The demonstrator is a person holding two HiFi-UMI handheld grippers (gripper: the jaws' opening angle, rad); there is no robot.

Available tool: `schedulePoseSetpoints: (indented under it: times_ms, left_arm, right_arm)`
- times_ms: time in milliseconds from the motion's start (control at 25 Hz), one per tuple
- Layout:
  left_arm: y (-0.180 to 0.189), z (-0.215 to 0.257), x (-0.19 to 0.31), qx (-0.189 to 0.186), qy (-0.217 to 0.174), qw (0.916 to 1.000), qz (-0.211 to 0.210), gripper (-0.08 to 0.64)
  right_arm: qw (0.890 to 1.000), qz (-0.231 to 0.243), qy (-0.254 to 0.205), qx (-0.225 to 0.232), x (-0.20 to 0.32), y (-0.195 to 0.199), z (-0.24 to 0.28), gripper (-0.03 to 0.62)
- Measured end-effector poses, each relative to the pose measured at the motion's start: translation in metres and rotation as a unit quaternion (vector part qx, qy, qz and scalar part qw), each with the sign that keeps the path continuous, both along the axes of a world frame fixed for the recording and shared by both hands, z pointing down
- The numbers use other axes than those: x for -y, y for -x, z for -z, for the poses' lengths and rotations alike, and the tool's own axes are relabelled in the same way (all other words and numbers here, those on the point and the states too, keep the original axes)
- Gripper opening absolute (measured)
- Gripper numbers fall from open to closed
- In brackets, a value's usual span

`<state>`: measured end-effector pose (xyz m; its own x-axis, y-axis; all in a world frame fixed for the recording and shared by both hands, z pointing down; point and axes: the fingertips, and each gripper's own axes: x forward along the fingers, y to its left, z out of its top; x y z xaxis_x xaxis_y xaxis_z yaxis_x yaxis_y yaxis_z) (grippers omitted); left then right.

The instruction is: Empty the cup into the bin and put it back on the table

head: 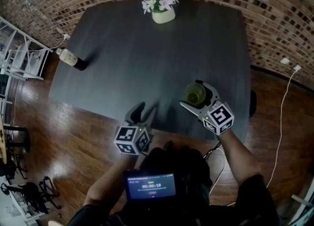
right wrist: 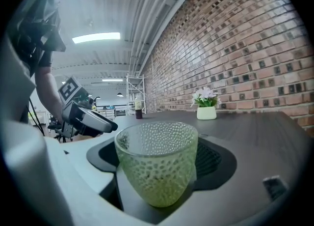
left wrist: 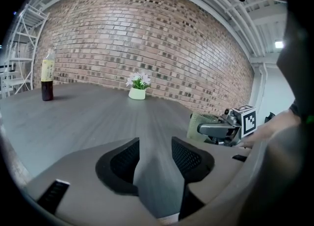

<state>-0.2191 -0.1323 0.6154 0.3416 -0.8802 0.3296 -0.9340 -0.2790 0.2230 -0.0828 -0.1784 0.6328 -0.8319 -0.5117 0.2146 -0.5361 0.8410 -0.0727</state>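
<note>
1. R gripper [head: 191, 94]: clenched on cup [right wrist: 157, 166]; cup held between its pads, over near edge of table [head: 127, 48].
2. L gripper [head: 146, 109]: released, nothing between jaws.
3. Progress: no contents seen in cup; bin not in view; emptying unconfirmed, set-down judged pending.

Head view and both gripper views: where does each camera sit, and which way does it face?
Head view: on the person's head, steeply down at dark grey table; both forearms, left hand-held gripper, right hand-held gripper show.
Left gripper view: along its open, empty jaws toward brick wall.
Right gripper view: along jaws gripping green dimpled glass cup.
All share white flower pot.
</note>
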Motion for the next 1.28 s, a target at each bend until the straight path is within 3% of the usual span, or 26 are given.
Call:
schedulePoseSetpoints:
  times_ms: [480,520,640,880,1080,1280]
  left_arm:
    - [-0.001,0.013,-0.005,0.001,-0.016,0.9999,-0.001,0.181]
    - [-0.001,0.019,-0.006,0.002,-0.022,0.9998,0.0,0.179]
    - [0.005,0.044,-0.006,0.01,-0.052,0.9985,0.011,0.072]
    - [0.004,0.086,-0.005,-0.01,-0.066,0.9978,0.0,0.069]
    - [-0.001,0.121,-0.007,-0.014,-0.082,0.9965,-0.012,-0.008]
    - [-0.018,0.152,-0.008,-0.013,-0.104,0.9937,-0.042,-0.009]
  right_arm:
    - [1.0,0.008,-0.019,0.018,-0.006,0.001,0.018,0.399]
    - [1.0,0.008,-0.017,0.016,-0.009,0.001,0.021,0.399]
    - [1.0,0.006,-0.016,0.017,-0.013,-0.001,0.042,0.399]
    - [1.0,-0.007,-0.021,0.016,-0.023,-0.01,0.093,0.399]
    - [1.0,-0.018,-0.018,0.017,-0.032,-0.018,0.131,0.399]
    - [0.999,-0.037,-0.021,0.02,-0.035,-0.03,0.161,0.399]
